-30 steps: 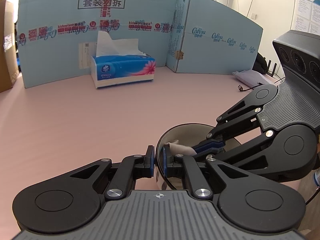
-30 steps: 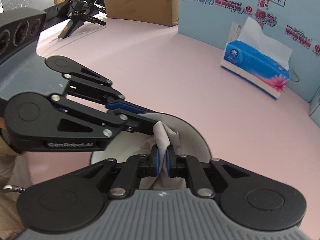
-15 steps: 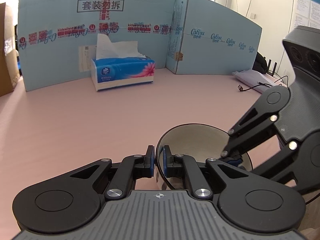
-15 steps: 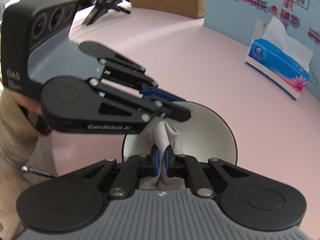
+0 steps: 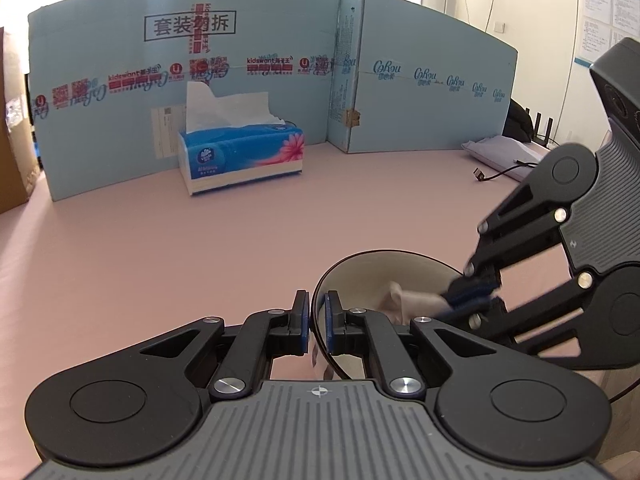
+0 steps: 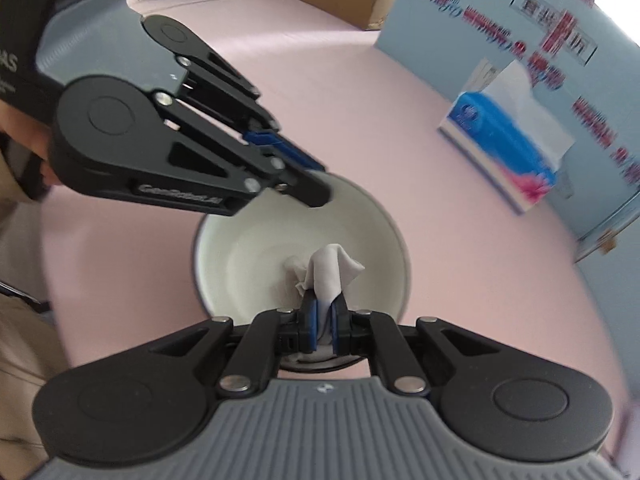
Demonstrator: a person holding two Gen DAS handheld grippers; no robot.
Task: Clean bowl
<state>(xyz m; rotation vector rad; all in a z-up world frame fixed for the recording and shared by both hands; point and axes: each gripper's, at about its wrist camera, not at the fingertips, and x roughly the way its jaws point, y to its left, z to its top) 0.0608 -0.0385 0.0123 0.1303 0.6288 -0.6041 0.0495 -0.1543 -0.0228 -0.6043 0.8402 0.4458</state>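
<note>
My left gripper [image 5: 318, 320] pinches the white dark-rimmed bowl's [image 6: 240, 256] rim; my right gripper [image 6: 324, 320] (inside it) clamps a crumpled white tissue [image 6: 328, 266]

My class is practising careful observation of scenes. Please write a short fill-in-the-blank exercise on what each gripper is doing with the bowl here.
1. The left gripper is shut on the ____ of the round bowl with a white inside and dark rim.
2. The right gripper pinches a crumpled white ____.
3. That wad sits ____ the bowl.
4. The blue tissue box stands on the ____ table.

Missing words: rim; tissue; inside; pink
</note>
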